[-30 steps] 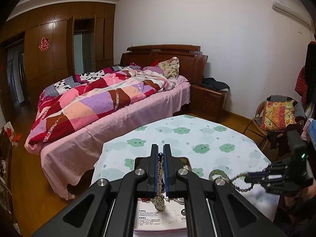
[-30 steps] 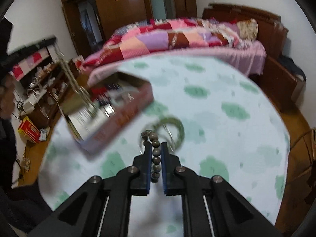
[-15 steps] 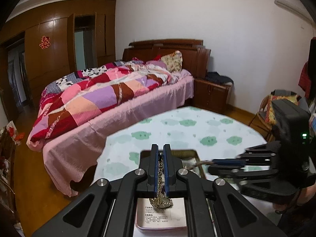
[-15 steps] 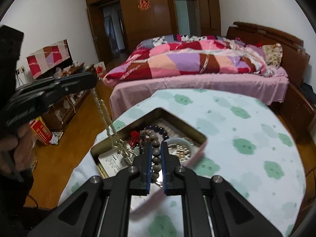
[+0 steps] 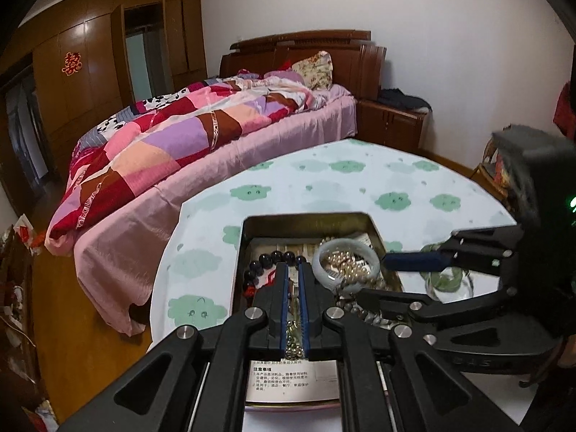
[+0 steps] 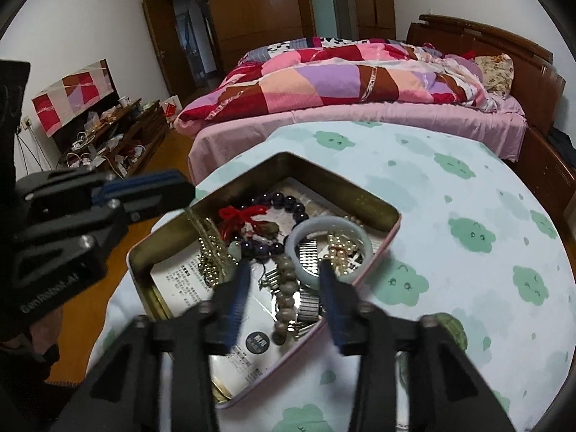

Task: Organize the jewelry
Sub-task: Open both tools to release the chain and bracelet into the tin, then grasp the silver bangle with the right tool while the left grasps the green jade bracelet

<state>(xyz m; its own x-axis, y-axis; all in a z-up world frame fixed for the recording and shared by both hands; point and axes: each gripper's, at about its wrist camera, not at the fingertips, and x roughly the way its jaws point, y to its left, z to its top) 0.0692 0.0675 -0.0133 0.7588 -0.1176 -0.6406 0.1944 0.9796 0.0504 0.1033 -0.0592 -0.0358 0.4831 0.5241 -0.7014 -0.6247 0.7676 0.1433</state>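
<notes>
- While the gold chain [image 5: 293,327] hangs pinched between the nearly shut jaws of the left gripper [image 5: 293,280], its lower end is already pooling inside the open tin box [image 6: 381,212], at the left of the tin beside the red tassel [image 6: 243,214].
- For a good release, the left gripper should in my judgement come a little lower over the printed leaflet [image 6: 183,282] before it lets go, so the chain coils in the tin and does not drape over the rim.
- In the middle of the tin lie the dark purple bead bracelet [image 6: 288,203], the pale jade bangle [image 6: 327,243] and a heap of pearls [image 6: 340,248]; the chain is best kept clear of these to avoid tangling.
- The right gripper [image 6: 284,280] has just been opening: its jaws stand partly apart, and the brown bead strand [image 6: 284,295] now lies loose in the tin between them, touched by neither pad.
- It should lift straight up, I judge, so that no finger snags the strand or the metal stretch band [image 6: 309,306].
- At the far right, a green bangle [image 6: 450,325] lies on the cloud-print tablecloth [image 6: 468,187], outside the tin and likely next.
</notes>
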